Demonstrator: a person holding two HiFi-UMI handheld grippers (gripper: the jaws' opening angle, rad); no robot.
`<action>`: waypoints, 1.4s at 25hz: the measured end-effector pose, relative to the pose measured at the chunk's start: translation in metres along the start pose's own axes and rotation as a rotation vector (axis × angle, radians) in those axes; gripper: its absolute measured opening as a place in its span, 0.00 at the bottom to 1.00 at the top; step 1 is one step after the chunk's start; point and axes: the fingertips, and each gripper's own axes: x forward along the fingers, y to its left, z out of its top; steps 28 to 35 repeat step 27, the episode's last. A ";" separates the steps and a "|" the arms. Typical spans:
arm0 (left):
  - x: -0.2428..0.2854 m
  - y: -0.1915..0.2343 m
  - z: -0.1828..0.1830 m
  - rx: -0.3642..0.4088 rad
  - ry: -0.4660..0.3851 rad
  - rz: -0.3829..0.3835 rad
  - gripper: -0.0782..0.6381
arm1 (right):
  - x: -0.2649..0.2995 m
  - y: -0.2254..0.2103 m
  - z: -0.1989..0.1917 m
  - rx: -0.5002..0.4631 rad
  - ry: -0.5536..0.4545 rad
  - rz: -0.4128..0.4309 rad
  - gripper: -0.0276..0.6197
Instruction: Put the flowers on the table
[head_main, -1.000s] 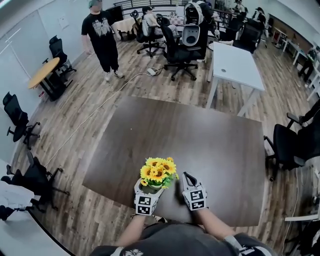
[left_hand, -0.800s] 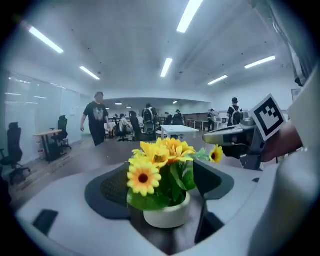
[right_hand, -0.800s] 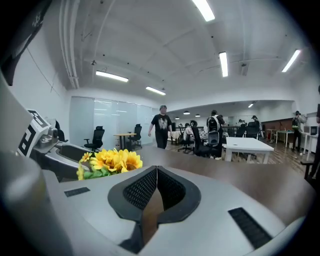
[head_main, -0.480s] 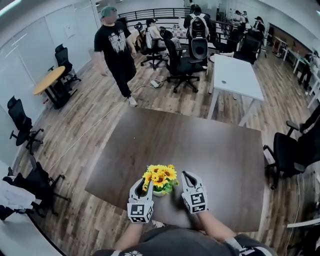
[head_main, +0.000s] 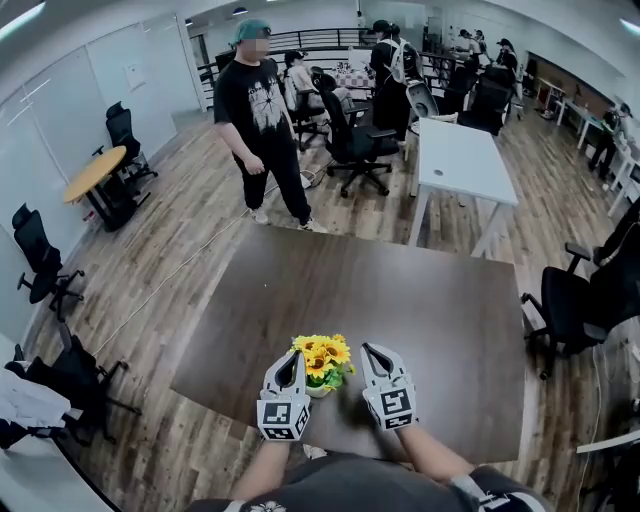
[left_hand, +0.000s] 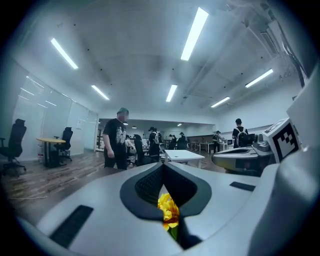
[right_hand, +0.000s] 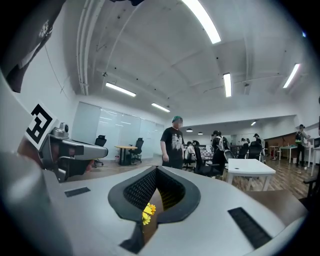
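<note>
A small pot of yellow sunflowers (head_main: 322, 362) stands upright on the dark brown table (head_main: 420, 300), near its front edge. My left gripper (head_main: 293, 355) hovers just to its left. Its jaws have just been closing and now meet with nothing between them. My right gripper (head_main: 368, 348) hovers just right of the pot, also shut and empty. In the left gripper view the flowers (left_hand: 167, 210) show low behind the closed tips of the left gripper (left_hand: 162, 164). In the right gripper view the flowers (right_hand: 147, 212) sit below the right gripper (right_hand: 156, 169).
A person in black (head_main: 265, 130) stands on the wooden floor just beyond the table's far left corner. A white table (head_main: 460, 160) and office chairs (head_main: 355, 140) stand behind. A black chair (head_main: 575, 300) is at the table's right side, and others at the left (head_main: 40, 265).
My left gripper has let go of the flower pot, shut and lifted away. My right gripper has lifted too. The person in black has walked closer to the table.
</note>
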 end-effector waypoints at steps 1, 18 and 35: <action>0.000 -0.002 -0.001 -0.003 0.002 -0.003 0.12 | -0.001 0.001 0.000 0.000 -0.002 0.004 0.08; -0.016 0.014 -0.005 0.013 0.016 0.069 0.12 | -0.006 0.024 0.012 -0.005 -0.039 0.031 0.08; -0.022 0.031 -0.006 0.016 0.013 0.090 0.12 | 0.002 0.032 0.006 -0.015 -0.031 0.027 0.08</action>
